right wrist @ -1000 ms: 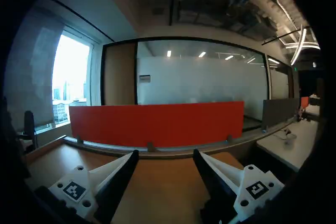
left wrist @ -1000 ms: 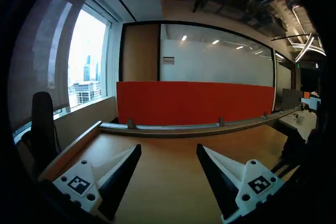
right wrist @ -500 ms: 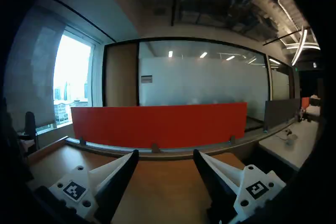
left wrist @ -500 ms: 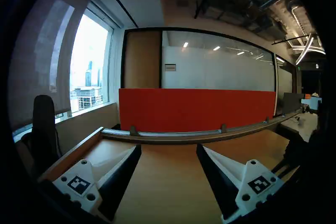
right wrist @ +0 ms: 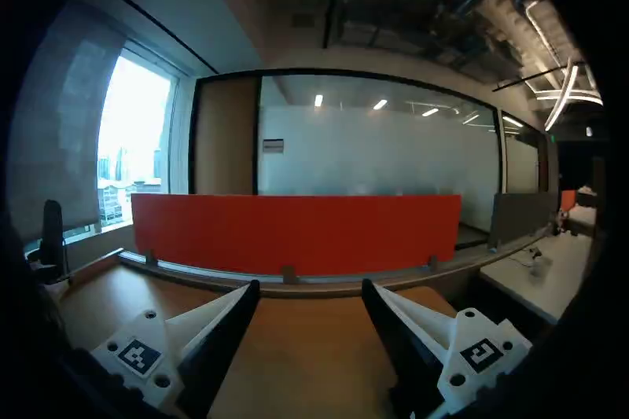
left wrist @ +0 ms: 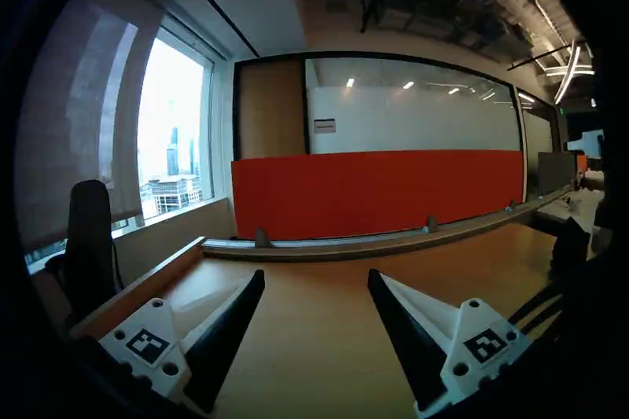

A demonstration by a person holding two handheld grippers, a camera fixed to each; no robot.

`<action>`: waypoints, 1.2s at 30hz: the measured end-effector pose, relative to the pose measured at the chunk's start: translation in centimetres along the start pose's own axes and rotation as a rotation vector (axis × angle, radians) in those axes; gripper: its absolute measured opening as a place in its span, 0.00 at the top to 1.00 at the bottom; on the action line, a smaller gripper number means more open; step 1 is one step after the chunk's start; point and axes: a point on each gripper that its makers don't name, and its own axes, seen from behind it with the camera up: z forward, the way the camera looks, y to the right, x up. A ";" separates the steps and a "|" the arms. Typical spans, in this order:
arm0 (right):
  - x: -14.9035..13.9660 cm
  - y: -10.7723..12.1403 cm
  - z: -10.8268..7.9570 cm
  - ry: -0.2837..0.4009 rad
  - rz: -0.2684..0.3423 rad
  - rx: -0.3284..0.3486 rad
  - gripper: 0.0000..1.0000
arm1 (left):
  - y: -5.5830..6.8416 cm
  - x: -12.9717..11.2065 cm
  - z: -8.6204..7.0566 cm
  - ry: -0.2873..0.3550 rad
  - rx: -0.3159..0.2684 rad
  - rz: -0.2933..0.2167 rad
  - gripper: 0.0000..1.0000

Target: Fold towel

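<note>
In the left gripper view my left gripper (left wrist: 316, 276) stands open over a bare wooden desk (left wrist: 314, 325), with nothing between its white and black fingers (left wrist: 228, 325). In the right gripper view my right gripper (right wrist: 309, 285) is open too, its fingers (right wrist: 401, 332) apart above the same kind of wooden desk (right wrist: 303, 356) and holding nothing. Both point level toward the far edge of the desk.
A red divider panel (left wrist: 377, 192) (right wrist: 295, 232) runs along the desk's far edge. A black chair (left wrist: 88, 238) stands at the left by a bright window (left wrist: 173, 144). A glass wall (right wrist: 377, 159) rises behind the divider. A white desk (right wrist: 538, 270) lies to the right.
Both views have shifted slightly: the left one turned so the divider sits higher and tilted, the right one rose a little. Both grippers stay open and empty.
</note>
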 end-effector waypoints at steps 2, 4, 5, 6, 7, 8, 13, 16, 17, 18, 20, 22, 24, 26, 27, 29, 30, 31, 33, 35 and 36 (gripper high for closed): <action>-0.3 -0.2 0.1 -0.001 -0.002 -0.004 0.00 | -0.1 -1.0 0.1 0.003 0.003 0.011 0.02; -0.6 -0.5 0.1 0.002 -0.005 -0.006 0.00 | -0.2 -2.0 0.1 0.009 0.009 0.007 0.03; -0.7 -0.6 0.0 0.003 -0.007 -0.007 0.00 | -0.3 -2.4 0.1 0.012 0.012 0.005 0.03; -0.8 -0.7 0.0 0.005 -0.007 -0.007 0.00 | -0.3 -2.9 0.0 0.014 0.015 -0.001 0.03; -1.0 -0.9 0.0 0.007 -0.008 -0.007 0.00 | -0.4 -3.4 0.0 0.016 0.019 -0.010 0.03; -1.2 -1.0 0.0 0.009 -0.009 -0.006 0.00 | -0.5 -3.9 -0.1 0.018 0.022 -0.017 0.03; -1.9 -1.5 -0.1 0.019 -0.009 -0.007 0.00 | -0.9 -6.0 -0.3 0.023 0.030 -0.045 0.02; -2.4 -1.6 -0.2 0.025 -0.013 -0.011 0.00 | -0.9 -7.2 -0.3 0.022 0.033 -0.055 0.03; -2.5 -1.6 -0.3 0.027 -0.014 -0.012 0.00 | -0.8 -7.6 -0.3 0.022 0.034 -0.058 0.03; -2.7 -1.6 -0.3 0.027 -0.016 -0.013 0.00 | -0.7 -7.9 -0.3 0.022 0.032 -0.060 0.03; -3.0 -1.6 -0.4 0.028 -0.020 -0.013 0.00 | -0.3 -8.6 -0.2 0.022 0.028 -0.064 0.03; -3.2 -1.6 -0.5 0.031 -0.024 -0.014 0.00 | 0.1 -9.2 -0.2 0.026 0.021 -0.061 0.03; -3.5 -1.5 -0.6 0.032 -0.027 -0.015 0.00 | 0.4 -9.7 -0.2 0.030 0.017 -0.056 0.02; -3.8 -1.4 -0.6 0.033 -0.029 -0.018 0.00 | 0.6 -10.2 -0.2 0.034 0.020 -0.049 0.03; -4.0 -1.3 -0.7 0.033 -0.028 -0.018 0.00 | 0.6 -10.4 -0.2 0.035 0.021 -0.048 0.03; -4.3 -1.3 -0.8 0.033 -0.027 -0.018 0.00 | 0.7 -10.9 -0.2 0.035 0.026 -0.046 0.02; -4.4 -1.2 -0.8 0.035 -0.027 -0.018 0.00 | 0.7 -11.0 -0.2 0.036 0.025 -0.047 0.03; -4.5 -1.2 -0.8 0.037 -0.028 -0.018 0.00 | 0.7 -11.1 -0.2 0.038 0.024 -0.050 0.03; -4.7 -1.1 -0.9 0.040 -0.028 -0.019 0.00 | 0.8 -11.3 -0.2 0.042 0.024 -0.053 0.02; -4.7 -1.0 -0.9 0.044 -0.028 -0.020 0.00 | 0.8 -11.4 -0.3 0.047 0.023 -0.057 0.02; -4.7 -1.1 -0.9 0.045 -0.028 -0.019 0.00 | 0.8 -11.4 -0.3 0.049 0.024 -0.058 0.02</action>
